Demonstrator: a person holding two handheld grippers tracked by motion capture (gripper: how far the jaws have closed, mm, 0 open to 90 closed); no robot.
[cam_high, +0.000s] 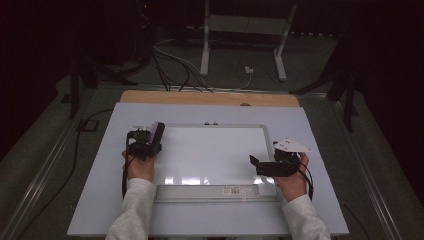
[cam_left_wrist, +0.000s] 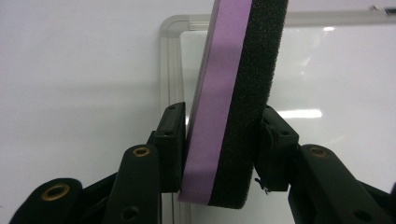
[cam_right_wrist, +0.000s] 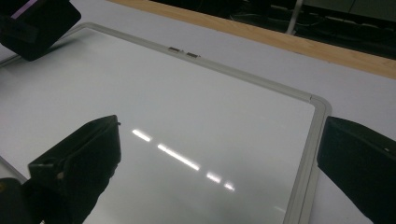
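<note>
Left gripper view is showing the eraser standing on edge between the two black jaws, its purple backing facing one jaw and its black foam face the other. Both pads are pressing on it, so the left gripper is clamping the eraser firmly. Behind it, the rounded corner of the whiteboard frame is lying just beside the eraser's purple side.

In the high view, the eraser is sitting in the left gripper at the whiteboard's far left corner, over the frame edge; whether its foam is touching the board I cannot tell. The person's left hand is gripping the tool from below, the pale sleeve coming in from the bottom.

Across the board, the right gripper is hovering at the right edge of the frame, held by the right hand. In the right gripper view its jaws are standing wide apart, nothing between them, one over the glossy white surface and the other outside the grey frame. The whiteboard is lying flat on the pale table, with a wooden strip along the far side.
</note>
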